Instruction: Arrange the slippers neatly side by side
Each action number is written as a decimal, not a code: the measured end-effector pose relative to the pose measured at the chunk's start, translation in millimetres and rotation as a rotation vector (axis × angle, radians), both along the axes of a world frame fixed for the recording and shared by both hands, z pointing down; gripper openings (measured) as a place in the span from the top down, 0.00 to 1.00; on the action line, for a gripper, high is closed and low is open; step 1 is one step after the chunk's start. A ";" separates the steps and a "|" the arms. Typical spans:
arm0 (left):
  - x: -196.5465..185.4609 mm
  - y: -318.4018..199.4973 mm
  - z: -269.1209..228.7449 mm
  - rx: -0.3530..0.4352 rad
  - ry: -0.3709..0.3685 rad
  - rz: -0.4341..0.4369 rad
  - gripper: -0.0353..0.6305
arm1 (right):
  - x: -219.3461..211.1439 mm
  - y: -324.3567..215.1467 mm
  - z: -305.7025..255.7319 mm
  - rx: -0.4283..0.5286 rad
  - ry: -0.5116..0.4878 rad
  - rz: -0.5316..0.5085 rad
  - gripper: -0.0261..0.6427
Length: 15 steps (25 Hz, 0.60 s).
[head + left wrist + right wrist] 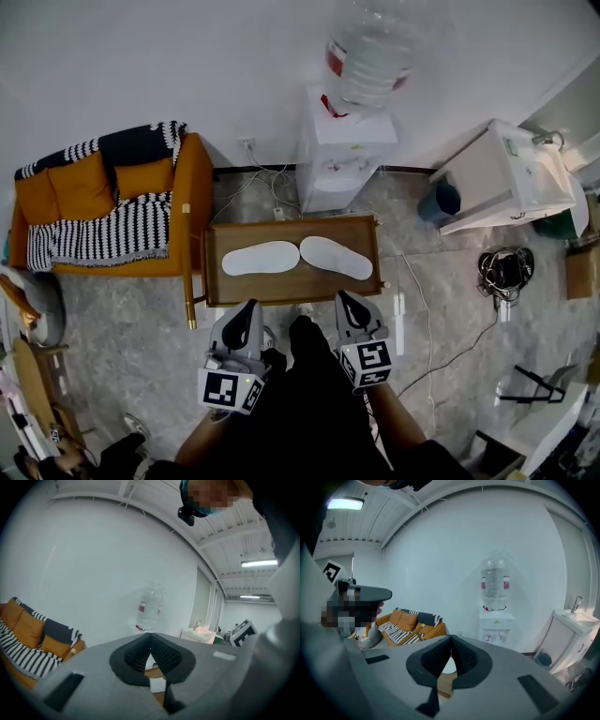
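Where the grey floor (112,347) meets the white wall, an orange sofa (183,202) draped with a black-and-white striped blanket (103,234) stands at the left of the head view. A white cabinet (487,183) with a sink stands at the right. Between them is a white water dispenser (339,159) carrying a big clear bottle (370,42). Just in front of the dispenser sits a low wooden surface (291,286) with a raised rim. The two white slippers (261,258) (336,257) lie flat on it end to end, their inner tips nearly touching at the middle. The left one runs about level across the picture and the right one slants, so they form a shallow angle rather than a pair. Nearest the person, the left gripper (248,306) and the right gripper (345,298) hang over the floor just short of the surface's near edge, apart from both slippers. Each gripper view shows its gripper clenched, the ribbed black pads (161,653) (461,656) meeting at the tip with nothing between them.
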<state>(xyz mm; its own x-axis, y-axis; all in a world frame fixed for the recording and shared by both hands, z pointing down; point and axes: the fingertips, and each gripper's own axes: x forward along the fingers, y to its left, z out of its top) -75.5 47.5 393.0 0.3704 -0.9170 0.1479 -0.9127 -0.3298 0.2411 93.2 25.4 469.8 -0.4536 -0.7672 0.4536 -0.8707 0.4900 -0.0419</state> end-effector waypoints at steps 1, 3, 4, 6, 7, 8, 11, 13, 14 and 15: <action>4.3 -5.5 1.0 -0.003 0.001 0.000 0.93 | 3.8 -5.7 4.7 -0.009 0.011 -0.007 0.95; 14.2 -15.9 2.8 -0.008 -0.002 0.005 0.93 | 10.6 -16.8 15.4 -0.032 0.034 -0.028 0.95; 19.3 -21.2 3.7 -0.010 -0.005 0.008 0.93 | 13.9 -22.3 22.0 -0.048 0.046 -0.041 0.95; 28.0 -31.8 5.9 -0.016 -0.010 0.011 0.93 | 20.6 -34.2 36.5 -0.074 0.074 -0.062 0.95; 31.6 -37.0 6.9 -0.019 -0.011 0.012 0.93 | 23.6 -40.3 44.0 -0.083 0.091 -0.073 0.95; 34.8 -41.8 7.9 -0.022 -0.012 0.012 0.93 | 25.6 -46.1 50.6 -0.092 0.106 -0.085 0.95; 42.3 -54.4 11.4 -0.034 -0.015 0.013 0.93 | 28.2 -59.6 68.1 -0.141 0.137 -0.131 0.95; 46.2 -62.5 14.2 -0.044 -0.017 0.013 0.93 | 31.2 -66.6 83.8 -0.177 0.173 -0.167 0.95; 48.1 -66.5 15.6 -0.050 -0.017 0.013 0.93 | 32.7 -69.6 92.6 -0.195 0.194 -0.188 0.95; 49.9 -70.7 17.0 -0.055 -0.016 0.012 0.93 | 33.9 -72.7 101.4 -0.211 0.216 -0.209 0.95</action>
